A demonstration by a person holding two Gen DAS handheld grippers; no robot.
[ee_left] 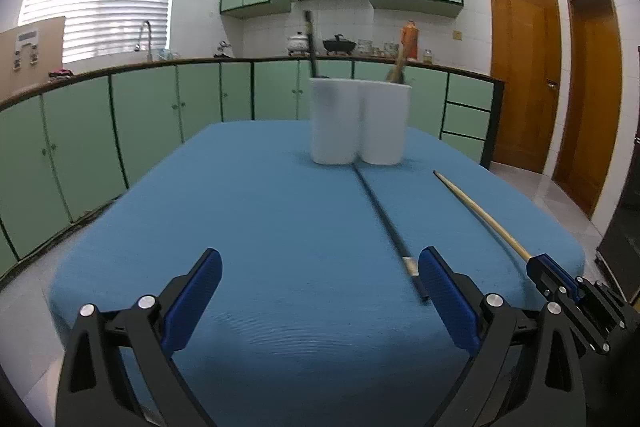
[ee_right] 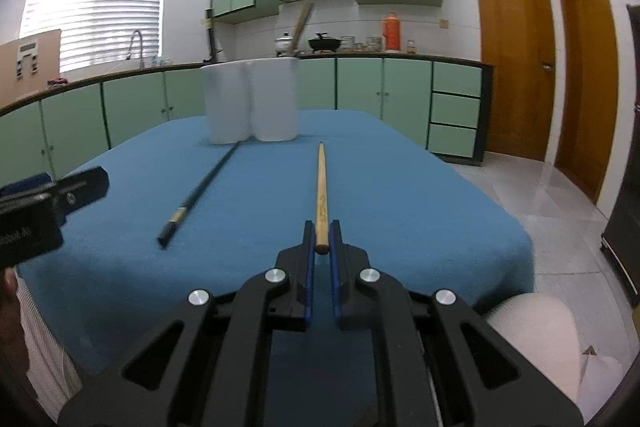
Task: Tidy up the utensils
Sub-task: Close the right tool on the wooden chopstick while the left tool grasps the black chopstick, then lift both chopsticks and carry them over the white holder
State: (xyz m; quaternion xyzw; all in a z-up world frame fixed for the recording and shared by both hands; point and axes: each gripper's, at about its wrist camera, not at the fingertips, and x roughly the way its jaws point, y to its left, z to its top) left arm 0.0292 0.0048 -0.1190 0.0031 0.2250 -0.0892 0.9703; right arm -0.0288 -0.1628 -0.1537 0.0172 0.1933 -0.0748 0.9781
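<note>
A wooden chopstick (ee_right: 321,187) lies on the blue table (ee_right: 400,195); my right gripper (ee_right: 322,239) is shut on its near end. It also shows in the left wrist view (ee_left: 480,213), with the right gripper (ee_left: 540,267) at its end. A black chopstick (ee_left: 386,223) lies on the cloth, its near end just beside the right fingertip of my left gripper (ee_left: 320,267), which is open and empty. Two white cups (ee_left: 358,121) stand together at the table's far side, one holding a black chopstick (ee_left: 311,43), the other a wooden one (ee_left: 398,65). The black chopstick (ee_right: 200,187) and cups (ee_right: 252,101) also show in the right wrist view.
Green kitchen cabinets (ee_left: 160,115) and a counter run behind the table. Two wooden doors (ee_right: 516,55) stand at the right. The tiled floor (ee_right: 568,219) lies past the table's right edge. My left gripper (ee_right: 44,203) shows at the left of the right wrist view.
</note>
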